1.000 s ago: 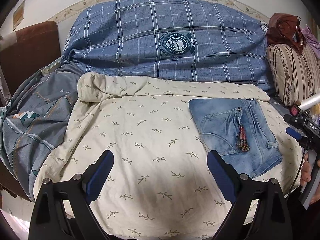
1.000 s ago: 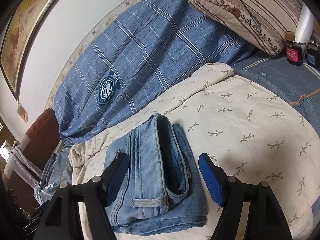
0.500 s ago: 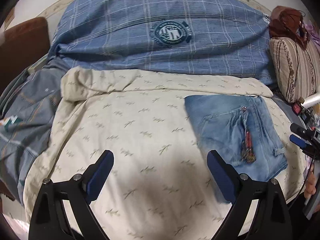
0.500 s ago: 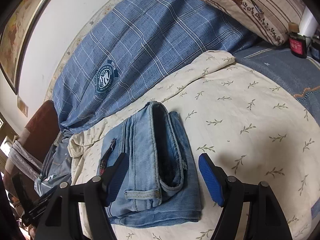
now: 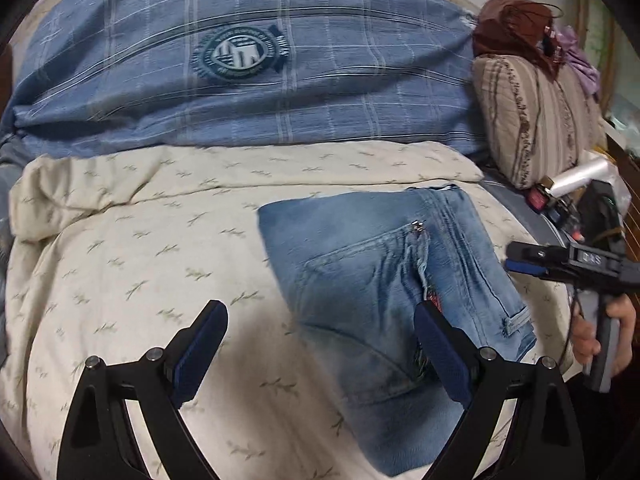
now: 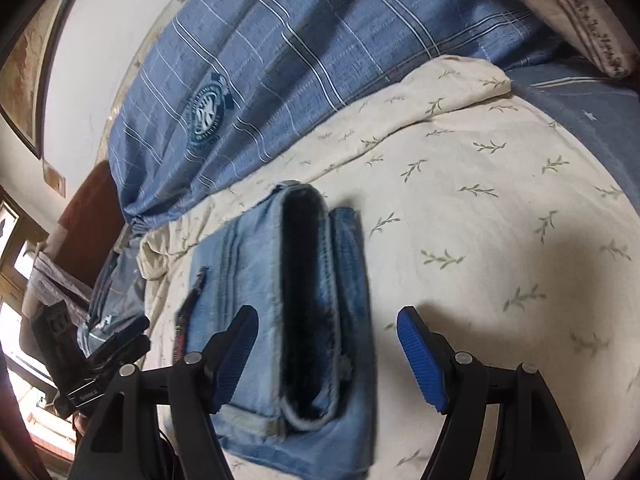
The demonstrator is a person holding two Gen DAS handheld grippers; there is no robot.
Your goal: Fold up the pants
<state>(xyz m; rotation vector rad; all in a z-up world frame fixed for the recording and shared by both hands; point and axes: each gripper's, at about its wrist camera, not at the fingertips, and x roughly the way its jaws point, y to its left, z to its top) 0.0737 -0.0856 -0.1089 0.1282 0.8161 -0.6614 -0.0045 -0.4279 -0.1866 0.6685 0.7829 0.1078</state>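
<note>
Pants (image 5: 384,292) are seen folded into a compact denim block on the cream sheet (image 5: 140,264) of the bed, at about 2 o'clock from the left gripper (image 5: 320,356) and at 11 o'clock from the right gripper (image 6: 326,354). Both sets of fingers are spread and nothing is held. The fold looks nearly done; any last tidying is best made by pressing the gaping waistband flat. A blue plaid quilt (image 5: 240,80) is piled behind, with a striped pillow (image 5: 536,116) at 2 o'clock.

One folded pair of jeans (image 5: 384,280), one cream leaf-print blanket (image 5: 160,264), one blue plaid duvet (image 5: 248,92), one striped pillow (image 5: 536,120) and two grippers: left gripper (image 5: 320,354), right gripper (image 6: 326,354).
</note>
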